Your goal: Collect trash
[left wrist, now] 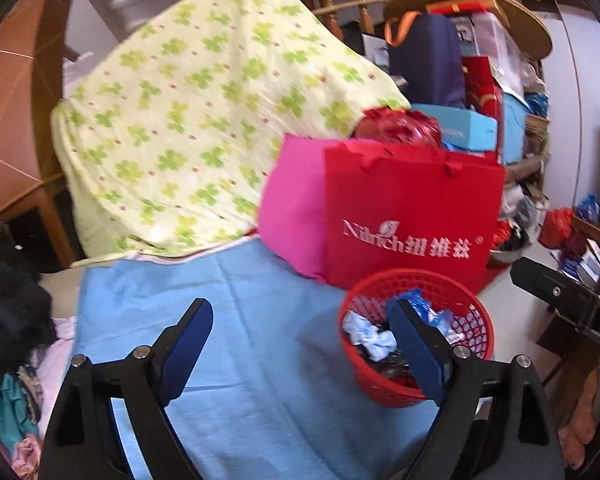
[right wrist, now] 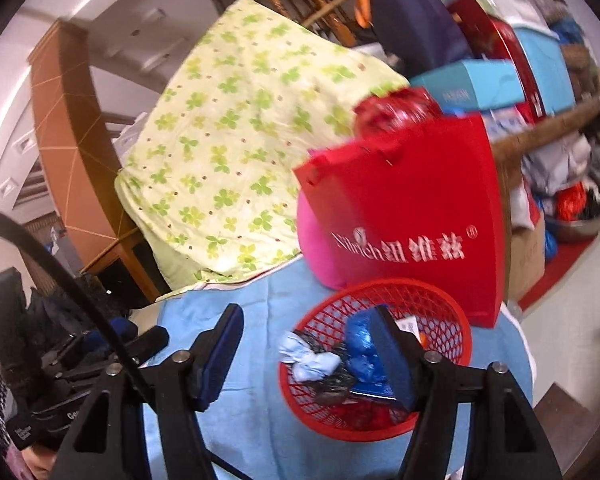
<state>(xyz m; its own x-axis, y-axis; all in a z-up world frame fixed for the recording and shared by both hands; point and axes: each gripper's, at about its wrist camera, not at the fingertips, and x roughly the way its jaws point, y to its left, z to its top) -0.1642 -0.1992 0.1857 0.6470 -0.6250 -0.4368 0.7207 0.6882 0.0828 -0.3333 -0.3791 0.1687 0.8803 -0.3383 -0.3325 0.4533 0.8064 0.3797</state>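
Note:
A red mesh basket stands on a blue cloth and holds crumpled white paper, blue plastic and dark wrappers. My left gripper hovers above the cloth, just left of the basket, open with nothing between its fingers. In the right wrist view the same basket sits low and centre-right, with white paper and blue plastic inside. My right gripper is open and empty too, and its right finger is over the basket.
A red paper bag and a pink cushion stand right behind the basket. A green clover quilt is heaped at the back left. Boxes and bags pile up behind. Dark clothes lie at the left.

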